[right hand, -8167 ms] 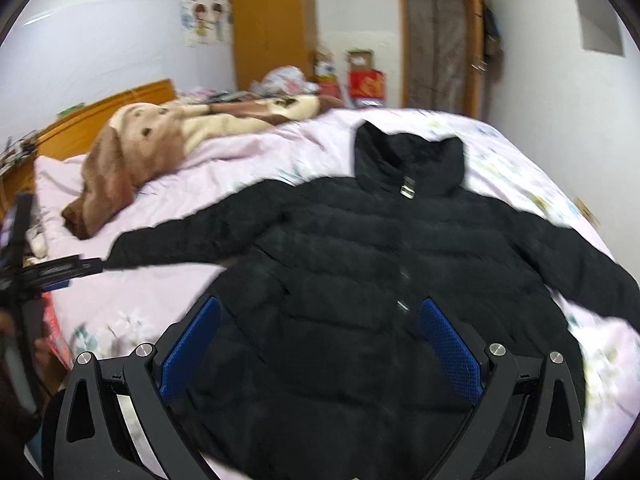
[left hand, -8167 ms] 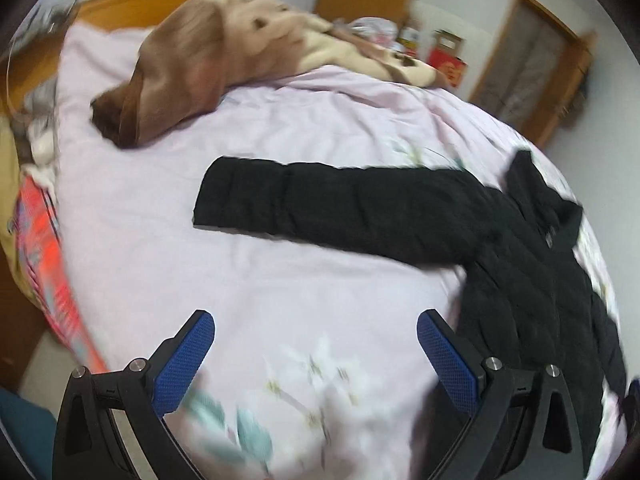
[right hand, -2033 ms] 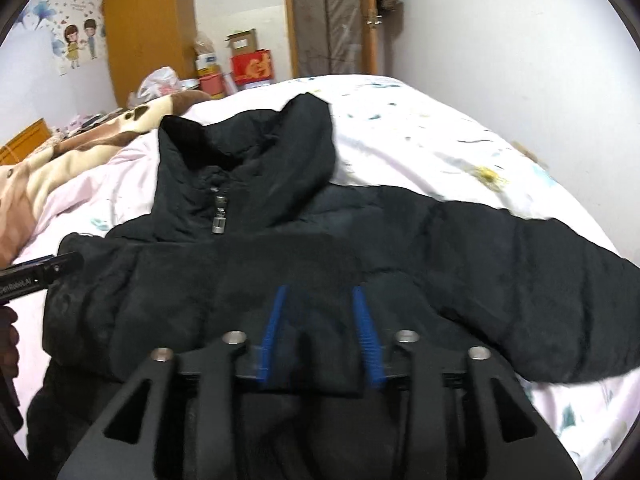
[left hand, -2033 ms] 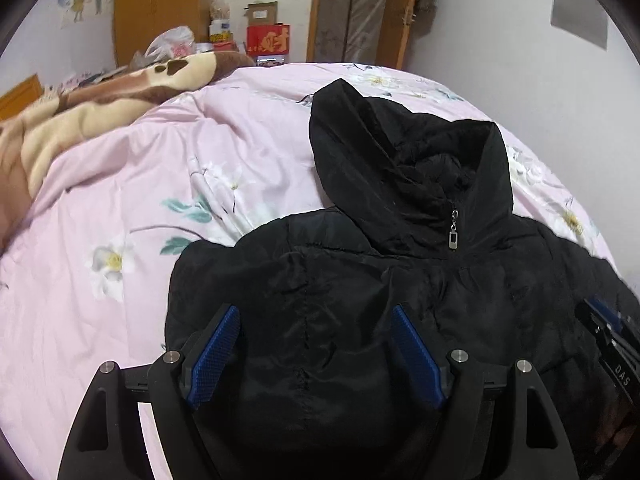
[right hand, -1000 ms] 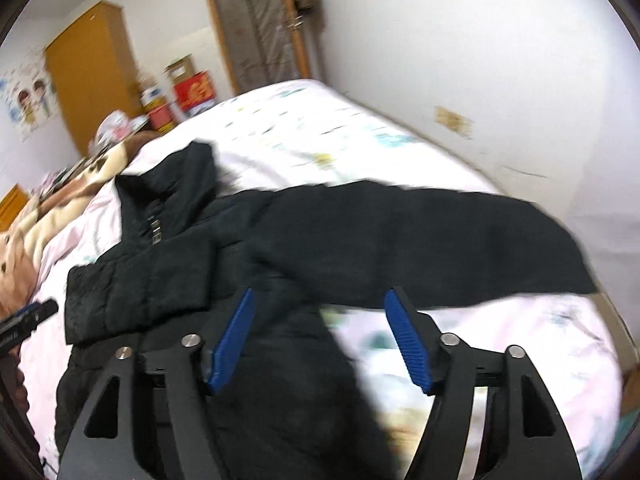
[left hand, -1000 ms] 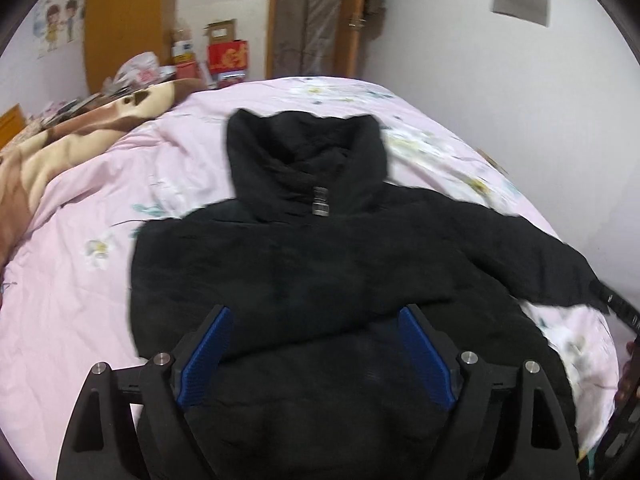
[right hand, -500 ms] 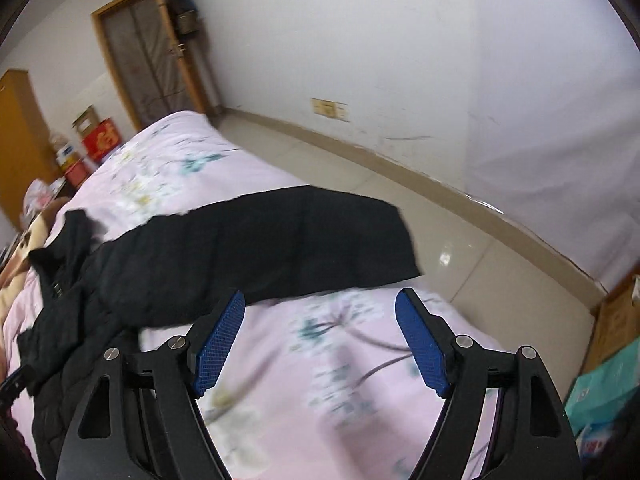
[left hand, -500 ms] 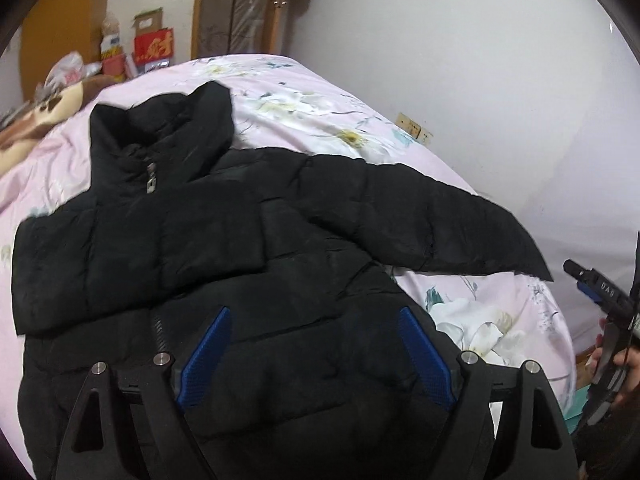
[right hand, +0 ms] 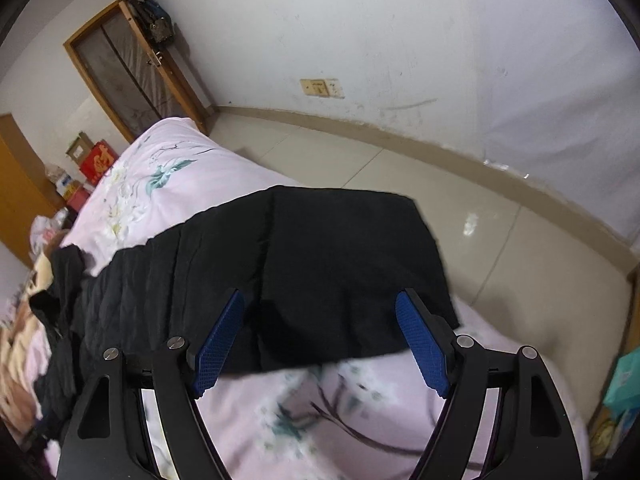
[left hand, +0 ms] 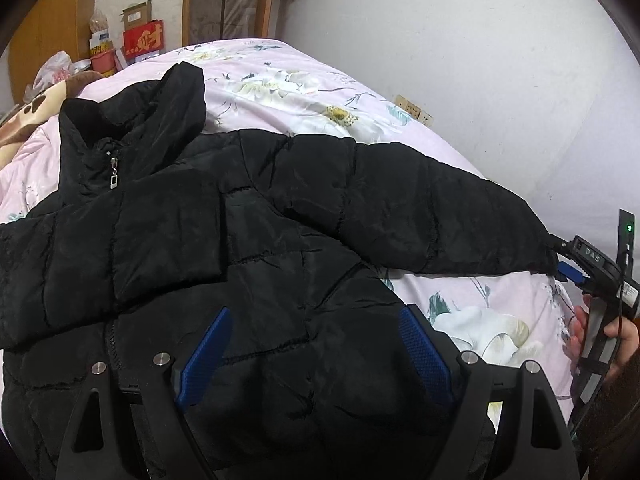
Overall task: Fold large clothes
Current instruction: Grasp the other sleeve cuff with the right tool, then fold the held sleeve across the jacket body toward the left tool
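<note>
A black puffer jacket (left hand: 280,280) lies face up on the pink floral bedspread (left hand: 304,92), zipped, collar toward the far end. One sleeve (left hand: 120,248) is folded across the chest. The other sleeve (left hand: 400,208) stretches out toward the bed's edge. My left gripper (left hand: 316,320) hangs open over the jacket's body, nothing between its blue pads. My right gripper (right hand: 320,300) stands open just above that sleeve's cuff (right hand: 344,264); the cuff's end lies between the fingers without being pinched. In the left wrist view the right gripper (left hand: 580,268) shows at the cuff, held by a hand (left hand: 616,336).
The bed's edge runs just beyond the cuff, with tiled floor (right hand: 460,200) and a white wall (right hand: 400,40) past it. A teal box (right hand: 624,380) sits on the floor at the right. A brown blanket (left hand: 24,116) and a red box (left hand: 144,40) are at the far end.
Both grippers swung toward the outstretched sleeve's side of the bed and dropped lower. The right one went from over the jacket's body out to the cuff, its jaws a little wider.
</note>
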Demonstrator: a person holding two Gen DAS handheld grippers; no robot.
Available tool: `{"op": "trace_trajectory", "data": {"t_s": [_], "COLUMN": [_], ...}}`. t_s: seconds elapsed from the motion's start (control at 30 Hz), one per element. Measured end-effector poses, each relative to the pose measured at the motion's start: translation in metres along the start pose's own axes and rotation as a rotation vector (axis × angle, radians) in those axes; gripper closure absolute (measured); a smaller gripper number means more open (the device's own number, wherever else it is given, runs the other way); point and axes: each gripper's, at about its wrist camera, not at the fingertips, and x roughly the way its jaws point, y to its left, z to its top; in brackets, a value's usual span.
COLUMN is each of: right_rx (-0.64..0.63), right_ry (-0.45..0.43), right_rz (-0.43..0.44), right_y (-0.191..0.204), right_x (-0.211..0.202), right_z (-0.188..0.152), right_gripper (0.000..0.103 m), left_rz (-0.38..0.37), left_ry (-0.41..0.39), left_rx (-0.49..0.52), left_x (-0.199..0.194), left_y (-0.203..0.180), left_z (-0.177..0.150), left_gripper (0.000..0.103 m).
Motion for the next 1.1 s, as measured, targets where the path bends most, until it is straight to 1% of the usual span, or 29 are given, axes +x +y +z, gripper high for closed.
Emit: {"op": "trace_trajectory", "data": {"t_s": [0.03, 0.07, 0.1, 0.17, 0.27, 0.33, 0.37, 0.4, 0.43, 0.47, 0.5, 0.53, 0.6, 0.67, 0.77, 0.87, 0.93, 0.97, 1.0, 1.07, 1.1], "right_rx": [0.006, 0.003, -0.003, -0.031, -0.082, -0.095, -0.105, -0.118, -0.127, -0.147, -0.163, -0.174, -0.206, -0.219, -0.212, -0.243, -0.268, -0.285, -0.298, -0.352, -0.369], "right_ry": [0.012, 0.023, 0.026, 0.041, 0.049, 0.044, 0.037, 0.029, 0.023, 0.012, 0.006, 0.003, -0.008, -0.030, -0.065, -0.122, -0.154, -0.171, -0.179, -0.203, -0.207], "right_rz": [0.004, 0.008, 0.007, -0.010, -0.082, -0.102, -0.106, -0.110, -0.116, -0.125, -0.126, -0.127, -0.139, -0.144, -0.118, -0.093, -0.052, -0.016, -0.001, 0.058, 0.072], "right_y": [0.001, 0.003, 0.005, 0.013, 0.025, 0.029, 0.030, 0.032, 0.034, 0.038, 0.040, 0.042, 0.049, 0.053, 0.059, 0.075, 0.090, 0.101, 0.109, 0.136, 0.146], "right_x": [0.004, 0.009, 0.011, 0.017, 0.022, 0.021, 0.019, 0.017, 0.016, 0.013, 0.010, 0.010, 0.006, -0.001, -0.014, -0.031, -0.042, -0.051, -0.055, -0.069, -0.072], "right_z": [0.001, 0.001, 0.002, 0.001, 0.000, -0.002, -0.002, -0.003, -0.003, -0.004, -0.004, -0.004, -0.003, -0.001, 0.003, 0.005, 0.006, 0.006, 0.006, 0.003, 0.002], "right_gripper": [0.023, 0.016, 0.012, 0.012, 0.012, 0.015, 0.024, 0.038, 0.043, 0.052, 0.064, 0.070, 0.090, 0.099, 0.100, 0.100, 0.100, 0.100, 0.103, 0.103, 0.103], "left_rz": [-0.003, -0.003, -0.006, -0.004, 0.000, 0.005, 0.005, 0.006, 0.008, 0.013, 0.013, 0.012, 0.019, 0.031, 0.039, 0.052, 0.057, 0.057, 0.055, 0.055, 0.054], "left_ry": [0.007, 0.013, 0.016, 0.021, 0.027, 0.026, 0.026, 0.026, 0.026, 0.027, 0.023, 0.017, 0.013, 0.007, -0.008, -0.024, -0.038, -0.043, -0.048, -0.054, -0.058], "left_rx": [-0.003, -0.006, -0.008, -0.013, -0.019, -0.018, -0.019, -0.023, -0.027, -0.029, -0.031, -0.035, -0.039, -0.043, -0.049, -0.053, -0.058, -0.063, -0.069, -0.083, -0.086], "left_x": [0.002, 0.004, 0.005, 0.007, 0.010, 0.010, 0.010, 0.009, 0.008, 0.008, 0.006, 0.004, 0.000, -0.004, -0.012, -0.022, -0.028, -0.030, -0.033, -0.038, -0.041], "left_y": [0.001, 0.002, 0.003, 0.005, 0.009, 0.012, 0.014, 0.016, 0.018, 0.020, 0.022, 0.025, 0.029, 0.035, 0.044, 0.053, 0.059, 0.063, 0.066, 0.075, 0.078], "left_z": [0.000, 0.000, 0.000, -0.001, -0.002, -0.003, -0.002, -0.002, -0.002, -0.002, -0.001, -0.001, 0.000, 0.000, 0.001, 0.002, 0.002, 0.003, 0.003, 0.002, 0.001], "left_gripper": [0.018, 0.018, 0.018, 0.018, 0.018, 0.018, 0.018, 0.018, 0.018, 0.018, 0.018, 0.018, 0.018, 0.018, 0.018, 0.018, 0.018, 0.018, 0.018, 0.018, 0.018]}}
